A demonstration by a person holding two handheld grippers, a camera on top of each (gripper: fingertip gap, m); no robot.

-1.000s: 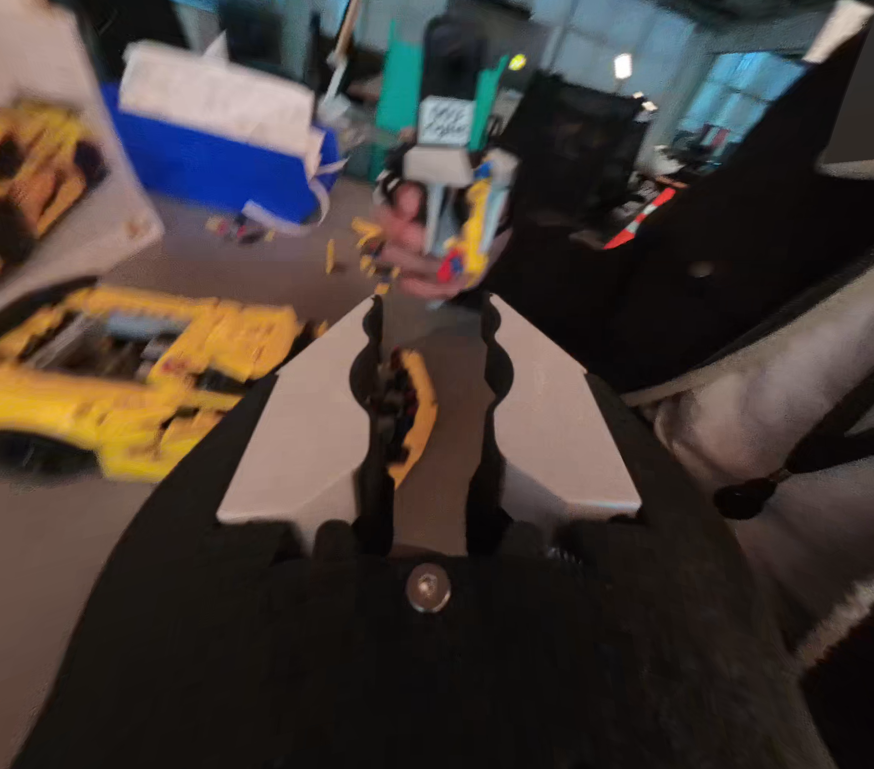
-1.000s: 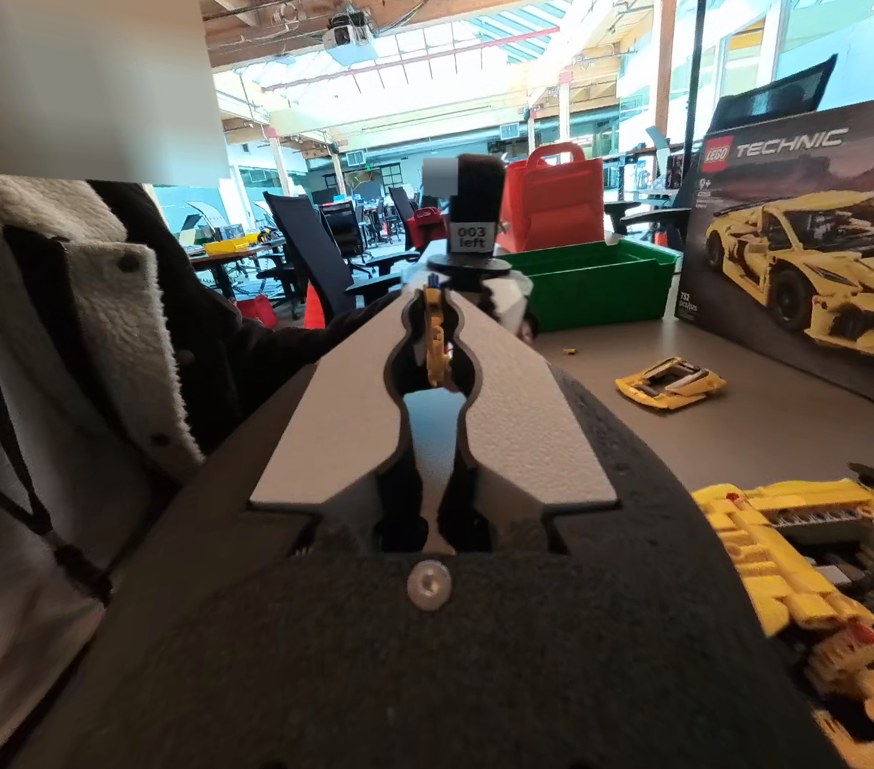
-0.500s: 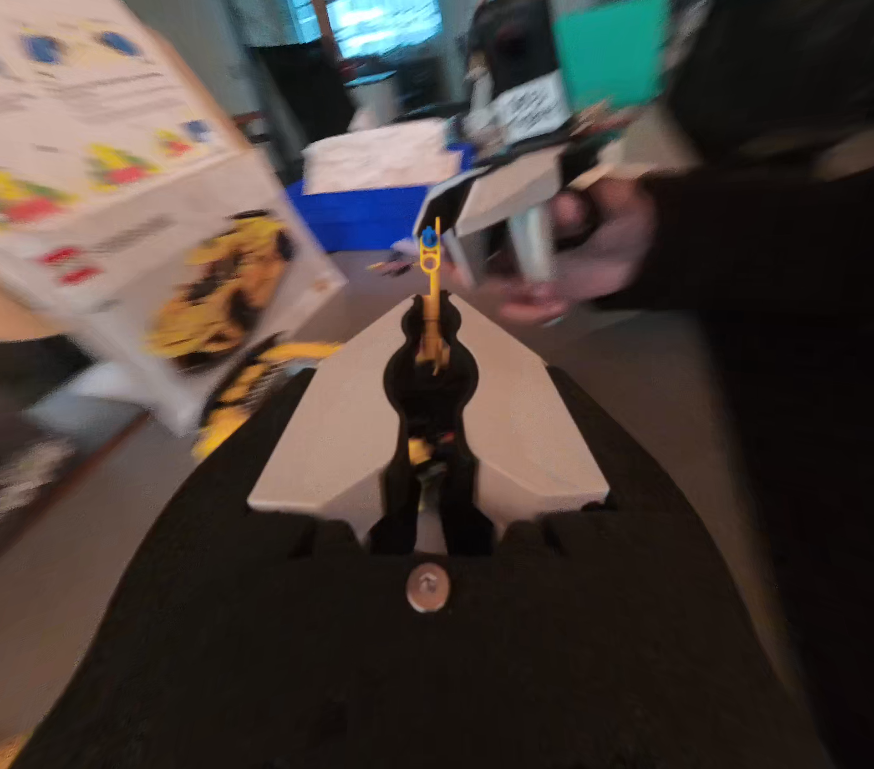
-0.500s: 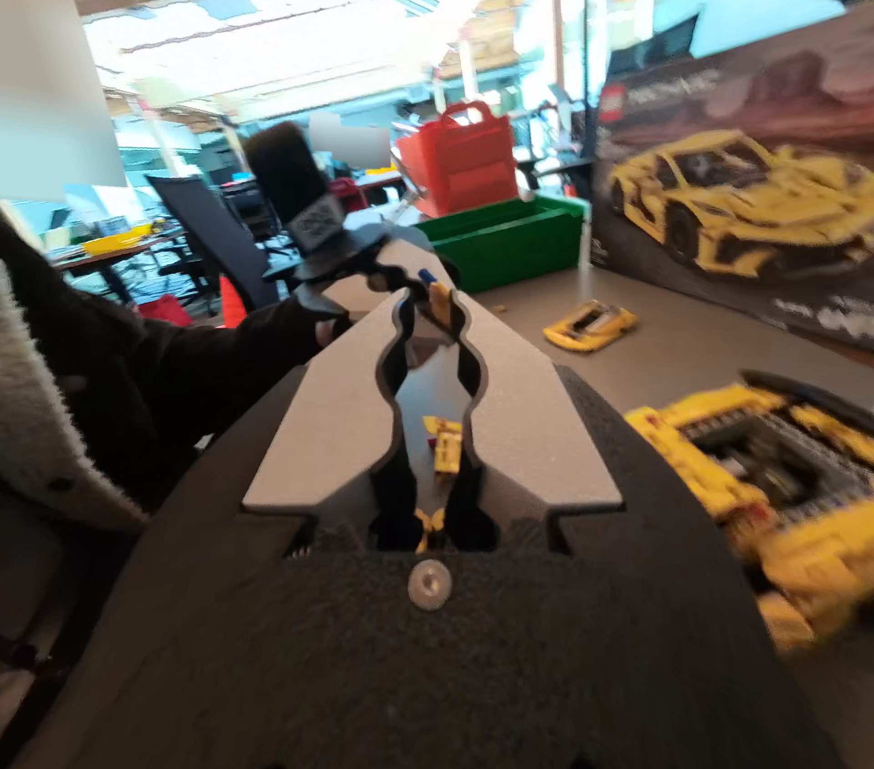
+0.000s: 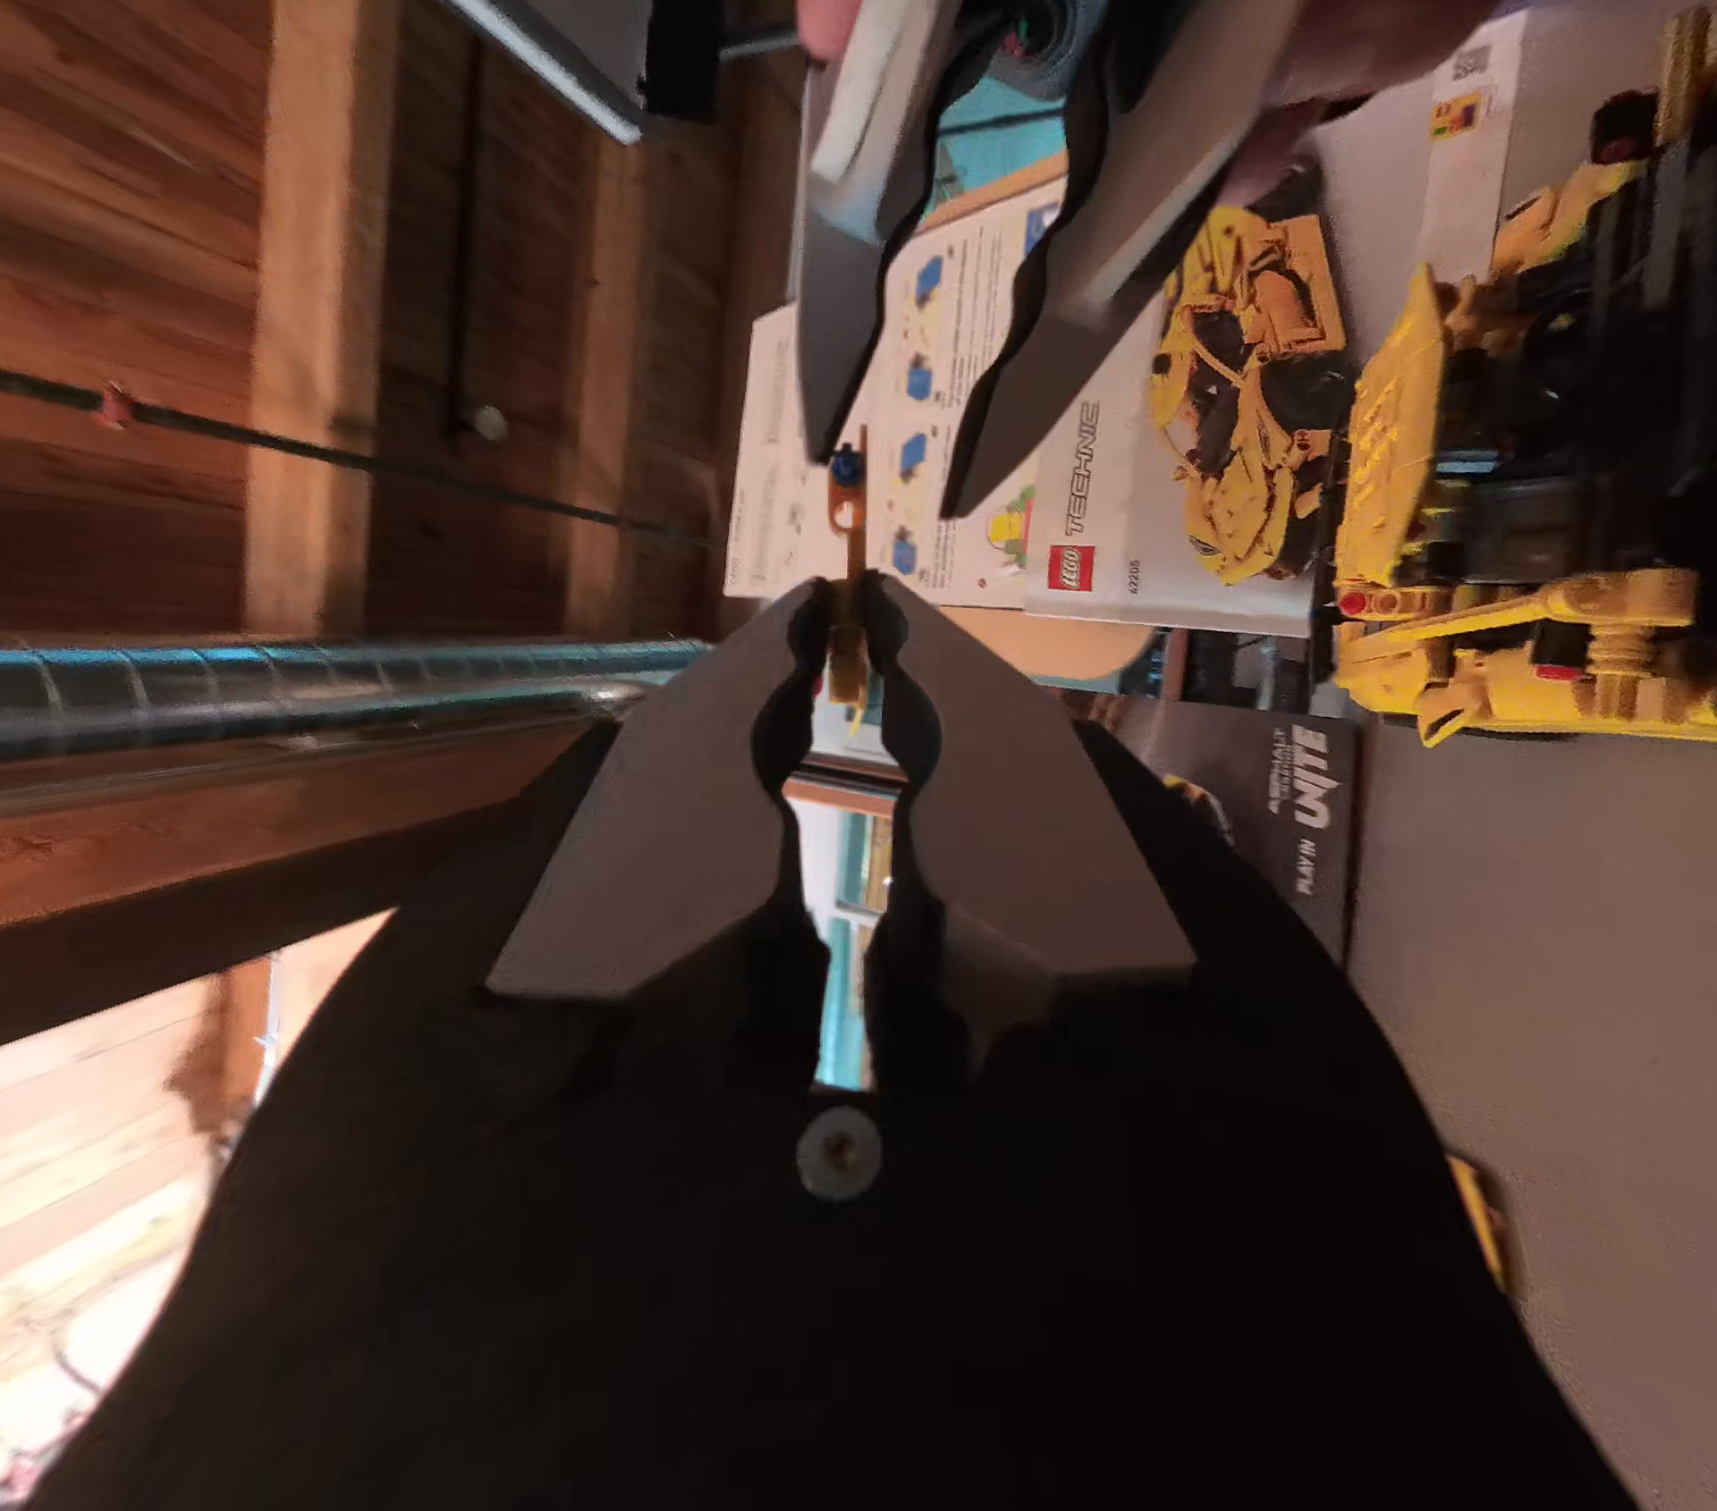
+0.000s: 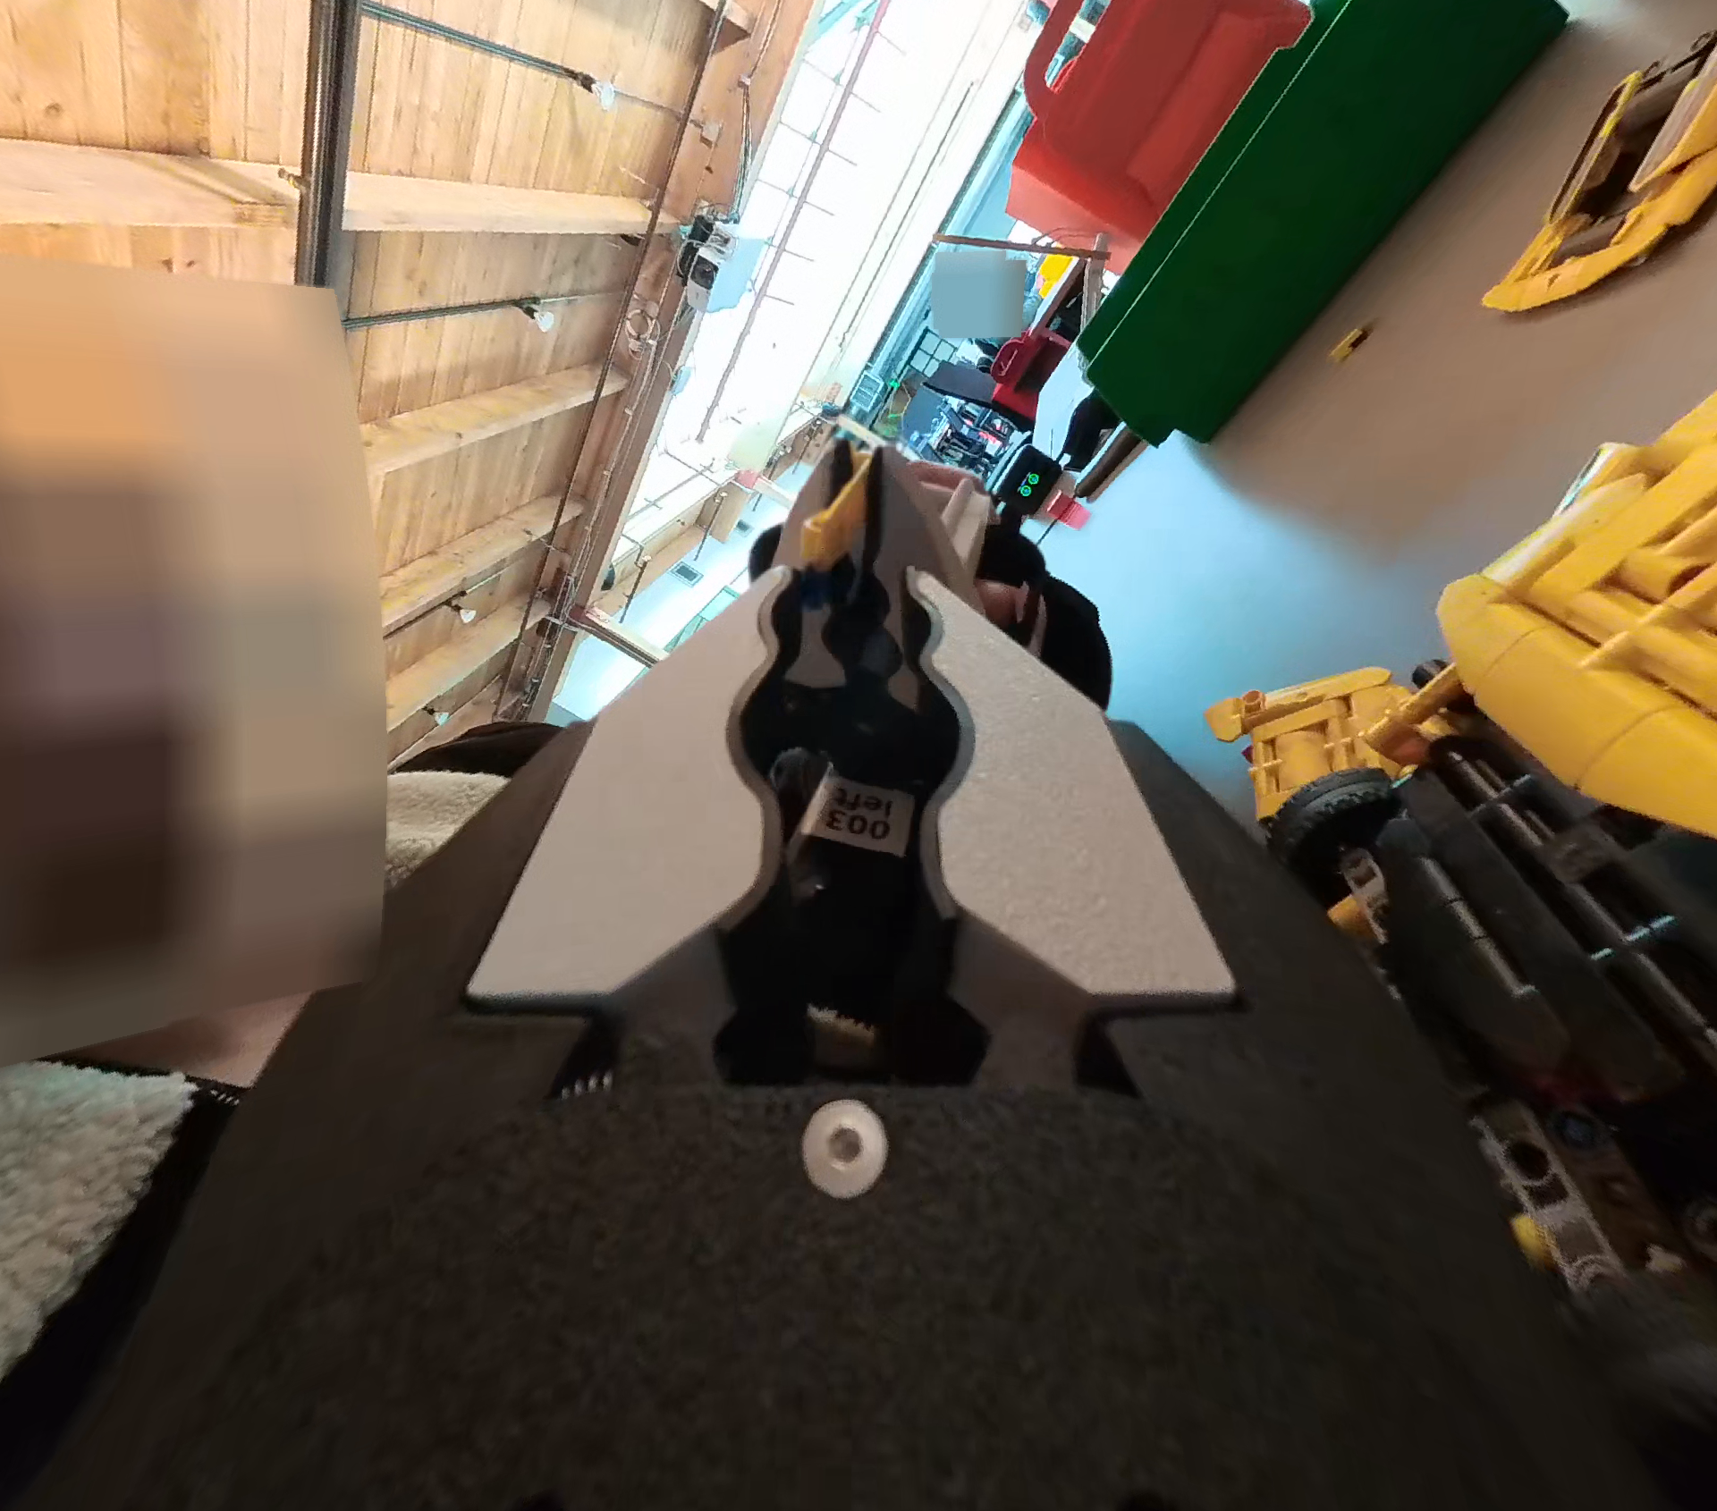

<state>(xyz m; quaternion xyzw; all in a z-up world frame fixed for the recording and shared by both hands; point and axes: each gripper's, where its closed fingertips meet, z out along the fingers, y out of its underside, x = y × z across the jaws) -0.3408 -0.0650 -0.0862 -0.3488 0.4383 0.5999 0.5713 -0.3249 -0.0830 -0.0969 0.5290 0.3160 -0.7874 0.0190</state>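
Left tool [image 5: 844, 589] is pinched tight on a thin yellow brick piece [image 5: 847, 537] with a blue pin [image 5: 844, 465] at its far end. Right tool [image 5: 878, 482] sits spread apart around that pin end, one fingertip [image 5: 818, 435] right beside it. Half-built yellow model car [image 5: 1524, 537] lies on the grey surface [image 5: 1524, 955] to the right.

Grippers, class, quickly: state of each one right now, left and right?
Left gripper: shut on a thin yellow brick piece with a blue pin.
Right gripper: open, fingertips close to that pin, not gripping.
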